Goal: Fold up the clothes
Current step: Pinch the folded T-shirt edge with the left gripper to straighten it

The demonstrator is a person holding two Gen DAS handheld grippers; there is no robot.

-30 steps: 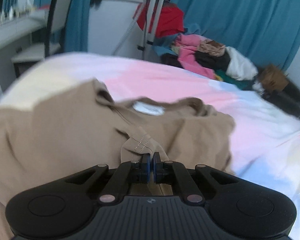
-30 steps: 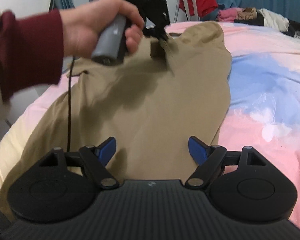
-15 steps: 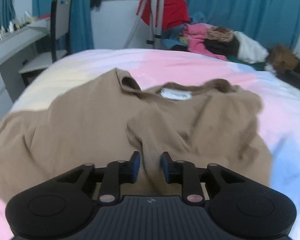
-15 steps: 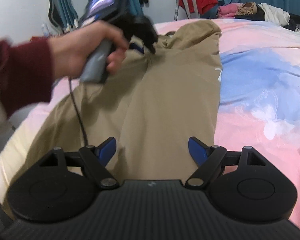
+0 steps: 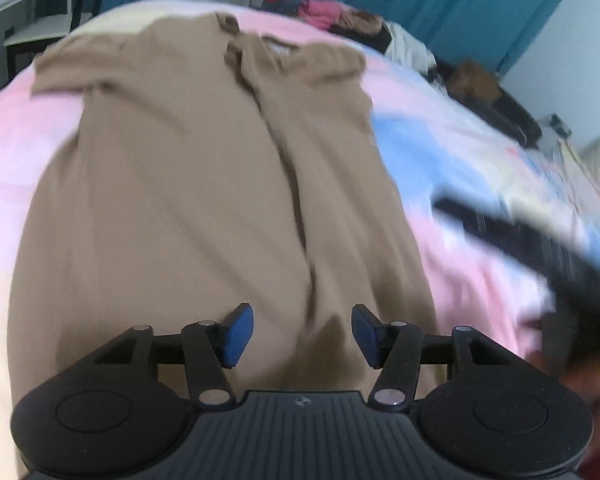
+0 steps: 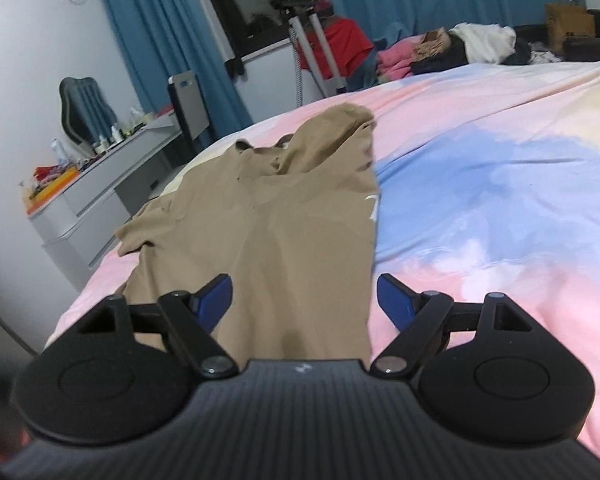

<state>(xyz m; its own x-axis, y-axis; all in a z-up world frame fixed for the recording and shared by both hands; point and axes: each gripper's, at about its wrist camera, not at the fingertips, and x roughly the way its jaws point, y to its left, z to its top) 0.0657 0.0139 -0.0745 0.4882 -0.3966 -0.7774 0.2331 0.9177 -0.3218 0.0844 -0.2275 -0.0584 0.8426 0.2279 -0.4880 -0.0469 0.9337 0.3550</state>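
Right wrist view: tan shirt [image 6: 300,224] lies lengthwise, collar pointing away.

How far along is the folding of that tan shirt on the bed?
One side of the tan cotton shirt already lies folded over its middle on the pastel pink-and-blue bedsheet. Nothing is in hand: the left gripper and right gripper are both open. The other side and final folds remain.

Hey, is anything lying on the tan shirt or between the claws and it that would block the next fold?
Nothing visible does. The tan shirt lies on the bedsheet with nothing on top of it. The left claw and right claw are both open over its near end.
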